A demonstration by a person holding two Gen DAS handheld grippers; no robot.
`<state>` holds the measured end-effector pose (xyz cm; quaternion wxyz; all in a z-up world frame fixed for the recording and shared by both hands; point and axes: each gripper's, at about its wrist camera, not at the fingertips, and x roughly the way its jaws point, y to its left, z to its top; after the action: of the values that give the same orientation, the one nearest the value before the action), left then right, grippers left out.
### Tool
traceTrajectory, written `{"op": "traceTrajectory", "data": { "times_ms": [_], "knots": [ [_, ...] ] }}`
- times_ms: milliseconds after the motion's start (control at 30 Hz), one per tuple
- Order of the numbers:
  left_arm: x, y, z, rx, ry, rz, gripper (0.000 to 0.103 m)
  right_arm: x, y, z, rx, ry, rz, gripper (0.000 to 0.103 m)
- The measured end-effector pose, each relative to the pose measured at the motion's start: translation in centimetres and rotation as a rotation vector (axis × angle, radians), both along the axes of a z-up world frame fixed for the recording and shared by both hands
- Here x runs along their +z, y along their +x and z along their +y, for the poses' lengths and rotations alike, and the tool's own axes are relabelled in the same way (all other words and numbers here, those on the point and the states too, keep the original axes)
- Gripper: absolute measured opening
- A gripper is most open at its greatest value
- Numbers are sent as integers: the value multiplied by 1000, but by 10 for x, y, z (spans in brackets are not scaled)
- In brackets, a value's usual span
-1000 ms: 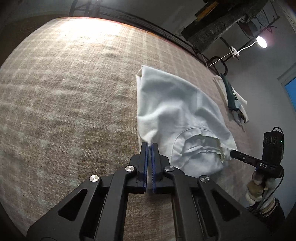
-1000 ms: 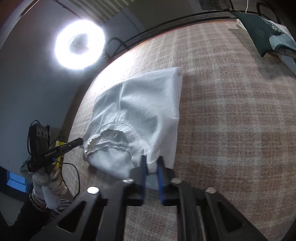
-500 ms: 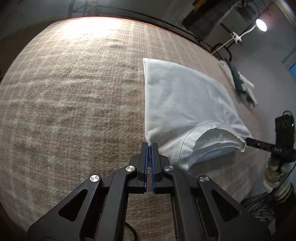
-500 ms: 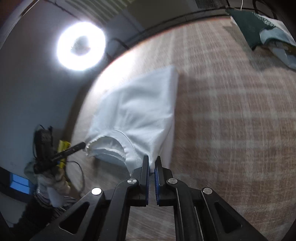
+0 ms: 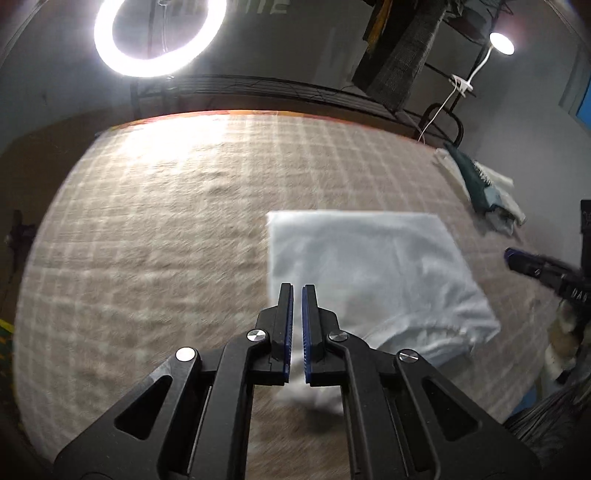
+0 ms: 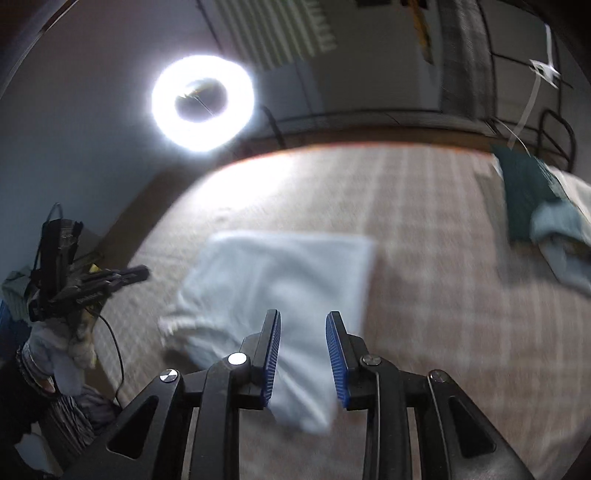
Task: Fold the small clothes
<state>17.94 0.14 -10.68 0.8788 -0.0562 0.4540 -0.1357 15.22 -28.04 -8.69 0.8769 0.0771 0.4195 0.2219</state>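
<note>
The checked tan cloth [image 5: 155, 229] covers the whole table, lit at its far edge by a ring light [image 5: 159, 33]. On it the white garment [image 5: 369, 273] now lies flat as a folded rectangle, its far edge straight and its near end, with the curved seam, rumpled toward the grippers; half a second ago it was still being drawn over by both grippers, with corners pinched between their pads. At the far right corner of the table sits a small pile of other clothes [image 6: 543, 210], dark green and pale, well apart from the white piece.

The right gripper [image 6: 303, 354] has let go: its blue pads stand clearly apart above the garment's near edge, where earlier they were pressed together on the fabric. The left gripper [image 5: 297, 328] has lifted, and its pads show only a narrow gap, with nothing visibly caught between them. Both views are blurred by motion.
</note>
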Motion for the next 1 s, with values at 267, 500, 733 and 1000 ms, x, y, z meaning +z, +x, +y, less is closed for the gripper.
{"op": "traceTrajectory", "data": {
  "times_ms": [267, 500, 733, 1000],
  "knots": [
    [-18, 70, -58, -33, 16, -15, 1, -23, 78, 47, 45, -19, 33, 26],
    [-60, 102, -68, -16, 101, 35, 1, -57, 111, 56, 2, -74, 83, 26],
    [-70, 106, -65, -4, 99, 34, 2, -82, 133, 34, -113, -102, 155, 16],
    [-55, 84, -24, 63, 122, 30, 2, -70, 112, 10, -192, -250, 127, 30]
  ]
}}
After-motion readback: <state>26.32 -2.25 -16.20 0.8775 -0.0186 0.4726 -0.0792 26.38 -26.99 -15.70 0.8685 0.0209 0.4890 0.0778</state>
